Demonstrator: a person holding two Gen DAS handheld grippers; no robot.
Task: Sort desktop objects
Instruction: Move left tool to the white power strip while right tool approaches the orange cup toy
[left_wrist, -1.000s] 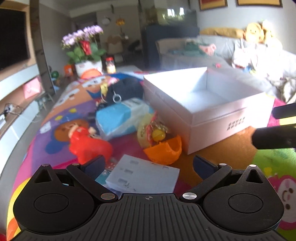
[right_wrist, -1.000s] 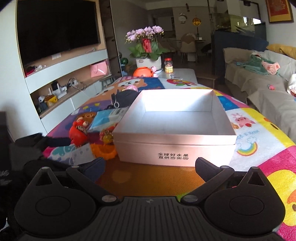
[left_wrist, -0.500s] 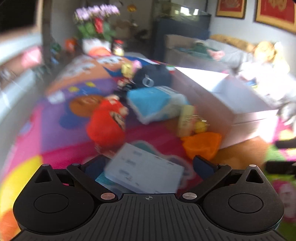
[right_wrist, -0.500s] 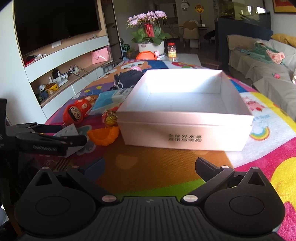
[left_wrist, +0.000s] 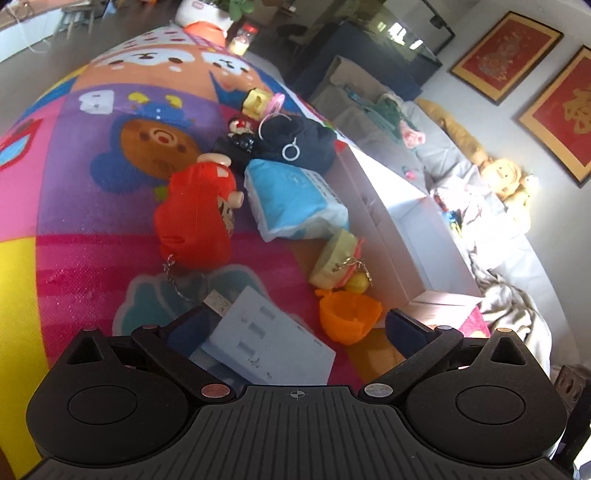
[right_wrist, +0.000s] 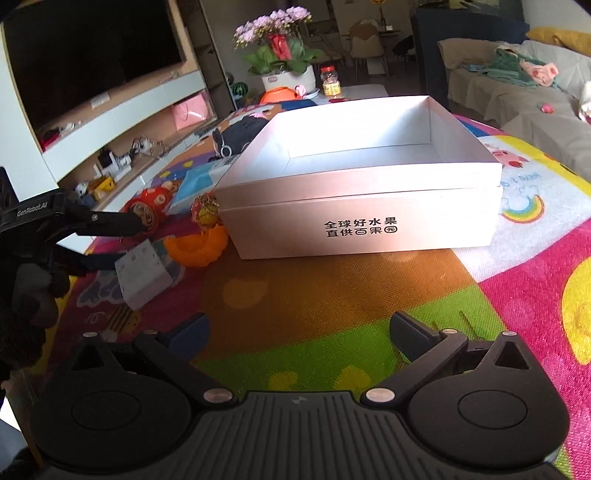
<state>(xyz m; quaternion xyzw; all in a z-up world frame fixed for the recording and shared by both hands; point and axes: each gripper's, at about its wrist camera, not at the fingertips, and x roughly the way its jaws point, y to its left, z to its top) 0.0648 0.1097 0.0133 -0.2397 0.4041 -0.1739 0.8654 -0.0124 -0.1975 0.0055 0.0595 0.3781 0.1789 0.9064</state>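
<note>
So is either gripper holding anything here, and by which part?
Nothing held. The left gripper is open over the white card; the right gripper is open above bare mat.

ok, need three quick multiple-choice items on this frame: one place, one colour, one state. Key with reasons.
1. The orange cup-shaped plastic toy lies:
A. inside the box
B. on the mat beside the box's corner
C. on the sofa

2. The doll-shaped plush keychain is:
A. green
B. white
C. red

3. The white cardboard box is:
A. open and empty
B. lidded
C. full

Key: B, it sits on the mat by the box's near corner; C, its body is red; A, the right wrist view shows a bare white floor inside.
</note>
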